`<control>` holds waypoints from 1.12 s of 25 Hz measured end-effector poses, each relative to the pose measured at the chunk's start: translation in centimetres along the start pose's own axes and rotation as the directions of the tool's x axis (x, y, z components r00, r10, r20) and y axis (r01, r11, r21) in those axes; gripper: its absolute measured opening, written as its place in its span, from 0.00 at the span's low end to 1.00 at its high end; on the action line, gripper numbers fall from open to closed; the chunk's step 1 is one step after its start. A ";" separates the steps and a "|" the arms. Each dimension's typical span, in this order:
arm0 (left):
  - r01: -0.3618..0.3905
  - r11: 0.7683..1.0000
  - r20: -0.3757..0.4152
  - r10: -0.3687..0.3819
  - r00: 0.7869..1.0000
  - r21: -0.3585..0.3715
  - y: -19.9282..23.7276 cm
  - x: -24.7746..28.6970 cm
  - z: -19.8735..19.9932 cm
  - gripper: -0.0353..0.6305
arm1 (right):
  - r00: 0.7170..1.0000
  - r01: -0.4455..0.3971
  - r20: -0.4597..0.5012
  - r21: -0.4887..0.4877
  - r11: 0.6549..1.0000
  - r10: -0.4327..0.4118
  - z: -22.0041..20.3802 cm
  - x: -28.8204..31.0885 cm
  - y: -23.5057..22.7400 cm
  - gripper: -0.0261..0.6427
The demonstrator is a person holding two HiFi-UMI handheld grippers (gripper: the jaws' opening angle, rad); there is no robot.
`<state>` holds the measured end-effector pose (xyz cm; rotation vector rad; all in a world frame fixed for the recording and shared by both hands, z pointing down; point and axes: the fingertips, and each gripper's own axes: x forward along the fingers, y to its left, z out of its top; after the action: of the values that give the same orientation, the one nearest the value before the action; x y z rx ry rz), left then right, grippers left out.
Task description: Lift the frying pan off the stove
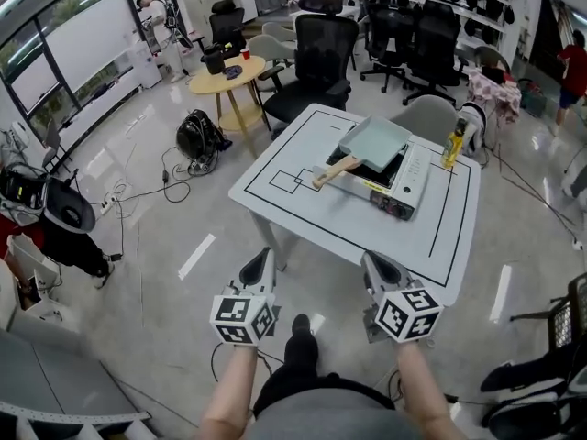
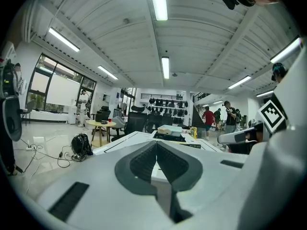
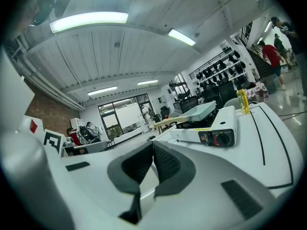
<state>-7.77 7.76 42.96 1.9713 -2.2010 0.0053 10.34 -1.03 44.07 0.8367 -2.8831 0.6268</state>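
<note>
Closed and empty, the left hand-held gripper (image 1: pixel 263 257) and right hand-held gripper (image 1: pixel 371 260) hang short of the bench (image 1: pixel 431 246); the frying pan (image 1: pixel 376 142) on the stove (image 1: pixel 410 180) lies ahead, its handle (image 1: pixel 334 170) angled back-left toward them.

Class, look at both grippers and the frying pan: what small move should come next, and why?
Probably open the left gripper and carry it forward toward the wooden handle of the frying pan. It and the right gripper are shut and empty, short of the table, and the pan sits on the stove.

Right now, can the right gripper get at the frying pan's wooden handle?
Probably not yet: the right gripper is shut and short of the table. Nothing blocks the handle, though.
</note>
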 end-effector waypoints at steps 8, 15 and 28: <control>0.032 0.999 -0.008 -0.032 0.999 0.005 5.0 6.4 1.4 0.06 | 0.999 0.045 0.019 0.045 0.998 -0.046 2.5 6.9 -1.7 0.07; 0.093 0.996 -0.024 -0.093 0.995 -0.011 8.7 11.9 1.8 0.06 | 0.995 0.081 0.043 0.121 0.989 -0.087 4.2 11.8 -3.3 0.08; 0.251 0.967 -0.050 -0.252 0.966 -0.037 11.1 19.8 3.1 0.09 | 0.978 0.169 0.080 0.241 0.956 -0.193 6.2 15.3 -5.5 0.13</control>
<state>-21.13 -10.80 44.05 2.1913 -1.8919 -0.0090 0.50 -15.38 43.20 1.1816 -2.8109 0.9402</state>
